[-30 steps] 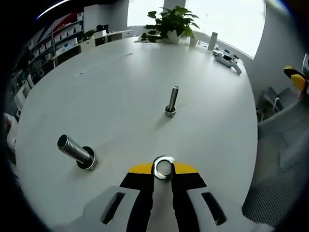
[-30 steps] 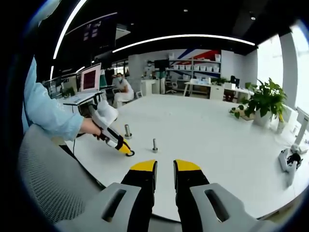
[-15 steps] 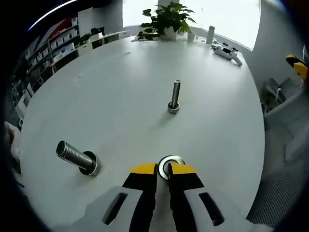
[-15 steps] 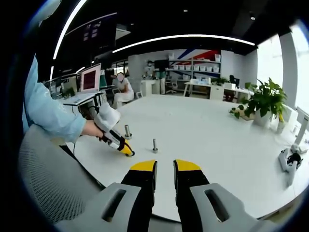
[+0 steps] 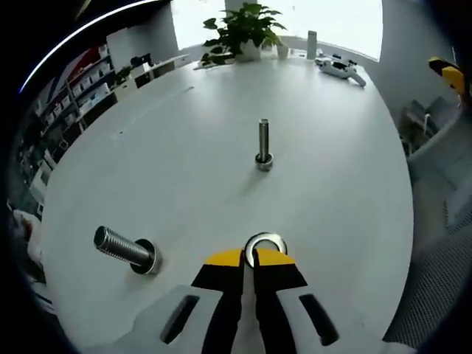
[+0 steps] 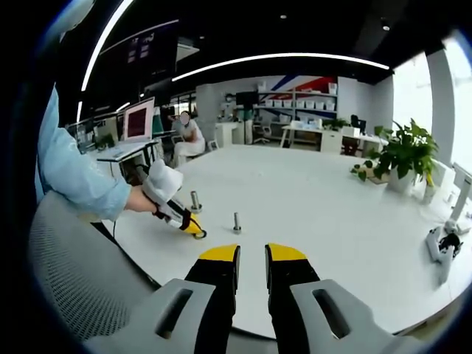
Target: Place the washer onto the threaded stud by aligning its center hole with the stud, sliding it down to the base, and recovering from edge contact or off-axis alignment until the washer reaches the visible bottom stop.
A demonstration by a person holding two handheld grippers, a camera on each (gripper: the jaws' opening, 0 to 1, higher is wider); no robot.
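My left gripper (image 5: 248,258) is shut on the near rim of a steel washer (image 5: 265,248), just above the white table (image 5: 184,140). The washer's hole faces up and sticks out past the yellow tips. A slim threaded stud (image 5: 263,141) stands upright on its base well beyond the washer. A thicker threaded stud (image 5: 122,248) leans at the left. The right gripper view shows a hand holding the left gripper (image 6: 193,228) beside the slim stud (image 6: 236,221) and the thick stud (image 6: 195,200). My right gripper (image 6: 252,254) hovers off the table's edge, narrowly open, with nothing between its fingers.
A potted plant (image 5: 247,29), a white bottle (image 5: 311,44) and a white tool (image 5: 341,68) stand at the table's far edge. A mesh chair back (image 6: 81,280) sits close at the left, under a light-blue sleeve (image 6: 70,173). Desks and shelves fill the room behind.
The left jaws have closed tighter on the washer, and the left gripper's view has shifted a little. The right gripper has stayed still.
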